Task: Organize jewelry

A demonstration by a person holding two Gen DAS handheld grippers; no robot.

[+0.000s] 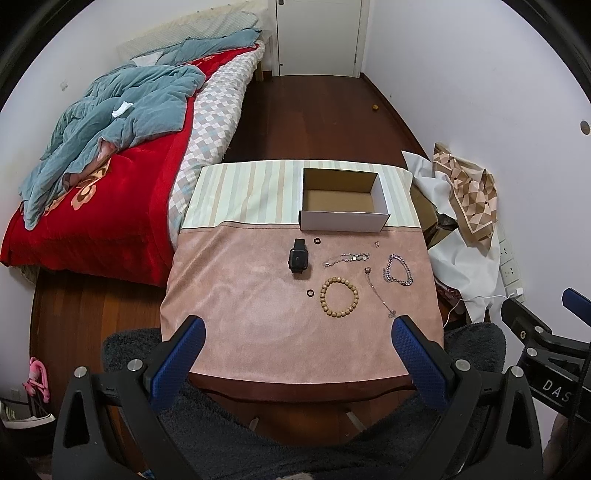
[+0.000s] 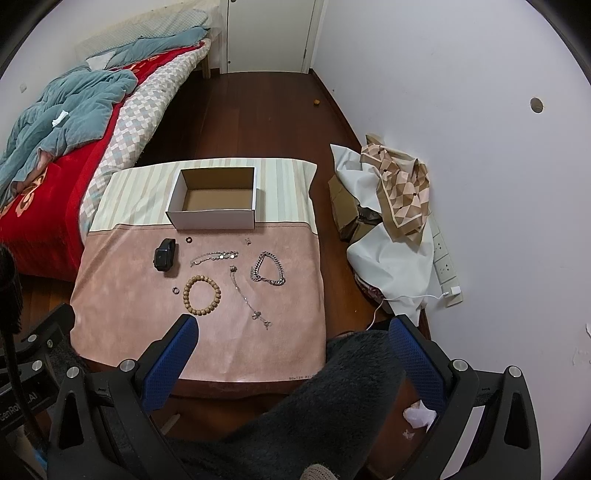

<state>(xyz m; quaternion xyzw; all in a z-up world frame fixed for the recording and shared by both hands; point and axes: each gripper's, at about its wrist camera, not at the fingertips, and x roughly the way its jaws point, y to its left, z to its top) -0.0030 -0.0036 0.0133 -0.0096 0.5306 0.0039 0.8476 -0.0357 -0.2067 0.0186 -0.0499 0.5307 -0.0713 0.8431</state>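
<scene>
An open, empty white cardboard box [image 1: 341, 220] [image 2: 212, 218] stands at the back of a pink cloth-covered table [image 1: 240, 314] [image 2: 129, 314]. In front of it lie a black smartwatch [image 1: 297, 255] [image 2: 165, 254], a wooden bead bracelet [image 1: 339, 297] [image 2: 202, 296], a thick silver chain bracelet [image 1: 398, 269] [image 2: 267, 268], a thin silver bracelet [image 1: 347, 257] [image 2: 214, 257], a long thin chain [image 1: 378, 293] [image 2: 248, 298], two small dark rings [image 1: 317, 241] [image 1: 308, 293] and a tiny earring [image 1: 377, 244] [image 2: 248, 241]. My left gripper [image 1: 299, 326] and right gripper [image 2: 291, 326] hang open above the table's near edge, holding nothing.
A bed [image 1: 110, 166] with a red cover and blue quilt stands left of the table. Crumpled cloths and cardboard [image 2: 391, 206] pile up on the right by the wall, next to a power strip [image 2: 445, 262]. Dark fuzzy fabric [image 2: 332, 406] lies below the grippers. A white door [image 1: 317, 33] closes the far end.
</scene>
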